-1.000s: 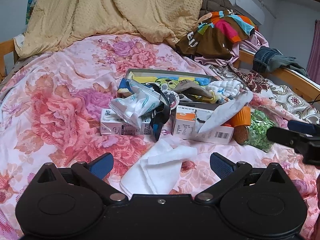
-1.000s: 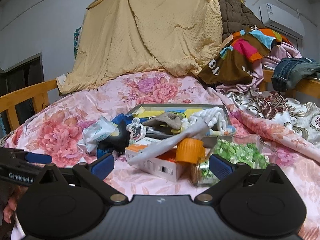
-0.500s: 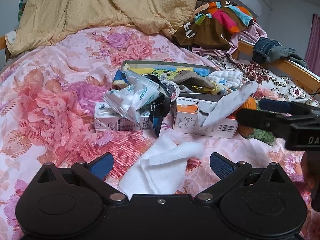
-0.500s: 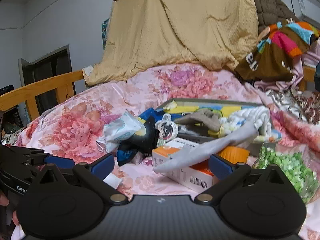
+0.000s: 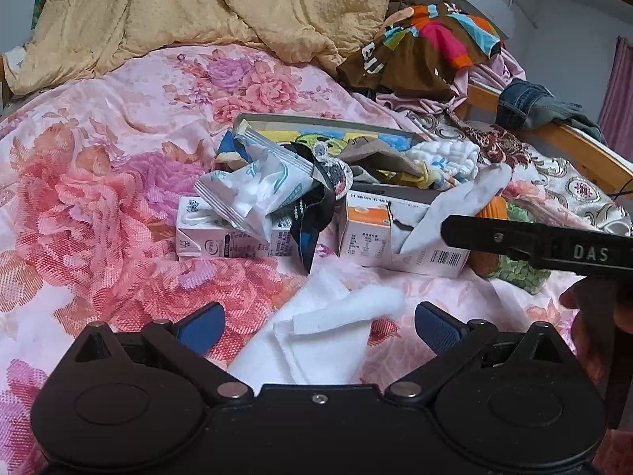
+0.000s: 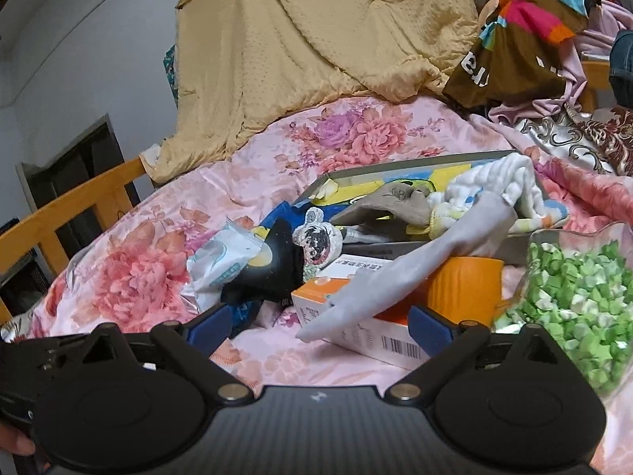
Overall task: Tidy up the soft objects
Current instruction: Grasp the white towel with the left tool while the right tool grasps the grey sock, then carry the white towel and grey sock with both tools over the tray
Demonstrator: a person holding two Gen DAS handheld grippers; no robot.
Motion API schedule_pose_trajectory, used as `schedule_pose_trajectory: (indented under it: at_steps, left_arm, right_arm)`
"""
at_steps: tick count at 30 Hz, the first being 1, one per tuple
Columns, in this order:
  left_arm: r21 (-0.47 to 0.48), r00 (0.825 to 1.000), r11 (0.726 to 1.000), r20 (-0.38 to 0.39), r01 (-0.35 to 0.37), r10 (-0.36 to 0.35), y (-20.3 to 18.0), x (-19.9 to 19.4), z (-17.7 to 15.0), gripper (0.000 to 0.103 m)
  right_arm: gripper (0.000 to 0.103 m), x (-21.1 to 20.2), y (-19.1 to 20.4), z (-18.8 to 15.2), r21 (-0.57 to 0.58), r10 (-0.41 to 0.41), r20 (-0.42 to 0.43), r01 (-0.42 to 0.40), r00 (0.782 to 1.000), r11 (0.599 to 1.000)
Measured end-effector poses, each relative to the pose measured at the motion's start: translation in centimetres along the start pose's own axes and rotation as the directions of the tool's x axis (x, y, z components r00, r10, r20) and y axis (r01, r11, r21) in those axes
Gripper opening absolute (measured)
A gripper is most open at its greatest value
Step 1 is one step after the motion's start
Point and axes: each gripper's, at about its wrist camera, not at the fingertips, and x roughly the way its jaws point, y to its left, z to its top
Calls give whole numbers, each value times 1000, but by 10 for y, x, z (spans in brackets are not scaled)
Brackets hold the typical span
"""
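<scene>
White folded cloth lies flat on the floral bedspread, directly ahead of the left gripper, whose jaws stand wide apart and empty with the cloth between and just beyond the blue pads. Taking the orange-and-white carton as the reference point: the cloth lies nearer the camera than the carton and apart from it. The right gripper is likewise spread open and holds nothing; it faces the carton at close range, and in the left wrist view one of its black fingers crosses in front of the carton's right end. A grey sock is draped over the top of the carton, its upper end reaching toward the shallow cartoon-printed box behind the carton. To the right of the carton stand an orange-lidded jar and a clear bag of green pieces. To the left of the carton lie a black cloth item, a plastic tissue pack and a small milk carton. Inside the box behind the carton rest a white knitted cloth and a brownish fabric piece. Farther back, a yellow quilt is heaped. Judged step: approach, before the first grasp. The next move probably calls for the right gripper to advance and pinch the sock where it lies clear of the carton, so as not to drag the carton with it, then transfer it to the box; the left gripper is placed to take the cloth.
</scene>
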Motion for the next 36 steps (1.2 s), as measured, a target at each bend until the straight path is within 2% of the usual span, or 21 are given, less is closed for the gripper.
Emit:
schedule_pose_trajectory:
  at_steps: [7,9,13,19,22,27,30,36]
  left_arm:
    - [4,1000,1000,15,6,-6,1,0,2,91]
    - [2,1000,1000,18,13,-14,2,2,3,84]
    - [8,999,999,20,33,-33,1,5,2,79]
    - [3,999,999,0,49,-49,1,9,2,64]
    - [-16,998,998,-9,57,-57,1,9,0,55]
    - [-12,998,998,-23,65,-65,-2,10,-3,33]
    - [-10,998,998,-19,66,-67,-4,9,-3,24]
    - [-19,998,998,1,62,-62,-7,7,-2,19]
  right_arm:
    - [89,6,1,0,-6,-20,-10,20,1000,1000]
    - [87,6,2,0,-14,-23,-3,23,1000,1000]
    - [84,12,2,1,-20,-40,-12,39,999,999]
    - [79,27,0,4,40,-64,-20,65,998,997]
    - [71,32,-1,4,62,-67,-19,68,998,996]
    - [50,31,-7,2,92,-96,-12,97,995,991]
    - [39,31,-12,2,121,-107,-11,107,994,987]
    - [17,30,-17,1,146,-120,-14,121,993,982]
